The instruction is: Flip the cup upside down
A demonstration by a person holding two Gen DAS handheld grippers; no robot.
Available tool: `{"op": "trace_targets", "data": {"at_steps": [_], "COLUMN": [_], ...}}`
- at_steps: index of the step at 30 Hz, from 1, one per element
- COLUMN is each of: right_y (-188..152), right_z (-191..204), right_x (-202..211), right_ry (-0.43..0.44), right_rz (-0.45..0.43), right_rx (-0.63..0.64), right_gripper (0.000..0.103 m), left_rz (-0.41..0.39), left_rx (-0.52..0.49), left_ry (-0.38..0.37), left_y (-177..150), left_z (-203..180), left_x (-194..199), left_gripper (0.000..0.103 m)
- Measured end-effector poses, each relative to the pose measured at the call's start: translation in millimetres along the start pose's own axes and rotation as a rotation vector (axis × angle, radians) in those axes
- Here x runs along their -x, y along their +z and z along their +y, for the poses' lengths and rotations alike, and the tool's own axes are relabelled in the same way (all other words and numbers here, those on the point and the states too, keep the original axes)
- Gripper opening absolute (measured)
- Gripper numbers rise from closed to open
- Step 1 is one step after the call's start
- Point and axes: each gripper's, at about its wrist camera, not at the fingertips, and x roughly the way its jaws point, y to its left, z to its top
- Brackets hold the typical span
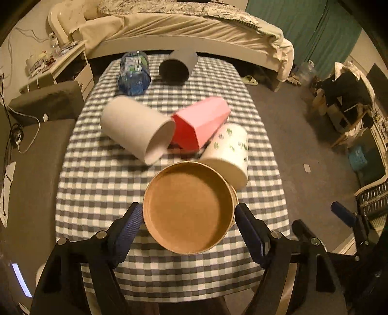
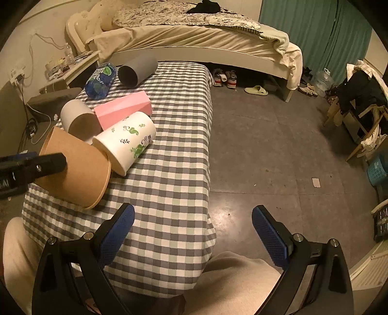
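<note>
I am gripping the brown cup (image 1: 188,209) in my left gripper (image 1: 188,218), tilted above the bench (image 1: 97,193) just beside the white cup (image 1: 229,155), while my right gripper (image 2: 192,223) is hanging open, empty, over the bench's edge.

A lived-in bedroom at home.
An unmade bed (image 2: 194,36) with a rumpled quilt (image 2: 189,14) fills the back, teal curtains (image 2: 315,31) hang beside it, shoes (image 2: 225,78) and a slipper (image 2: 255,90) lie beneath, clothes drape a chair (image 2: 359,97), and a checked tablecloth (image 2: 169,193) covers the table.
</note>
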Motion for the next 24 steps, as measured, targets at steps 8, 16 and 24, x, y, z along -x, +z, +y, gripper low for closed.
{"op": "trace_targets", "data": {"at_steps": [8, 16, 24], "right_y": [-6, -8, -12], "right_z": [-3, -14, -27], "right_x": [3, 2, 0], "right_ry": [-0.005, -0.021, -0.041], "right_rz": [0.002, 0.005, 0.021], "right_rx": [-0.003, -0.03, -0.054], "right_gripper": [0.098, 0.098, 0.098], "left_rz": [-0.06, -0.027, -0.093], "left_rx": [-0.056, -0.068, -0.137], "left_ry": [0.03, -0.03, -0.01], "left_y": [-8, -16, -25], "left_z": [-13, -27, -33], "left_x": [0, -22, -21], "left_gripper": [0.08, 0.08, 0.078]}}
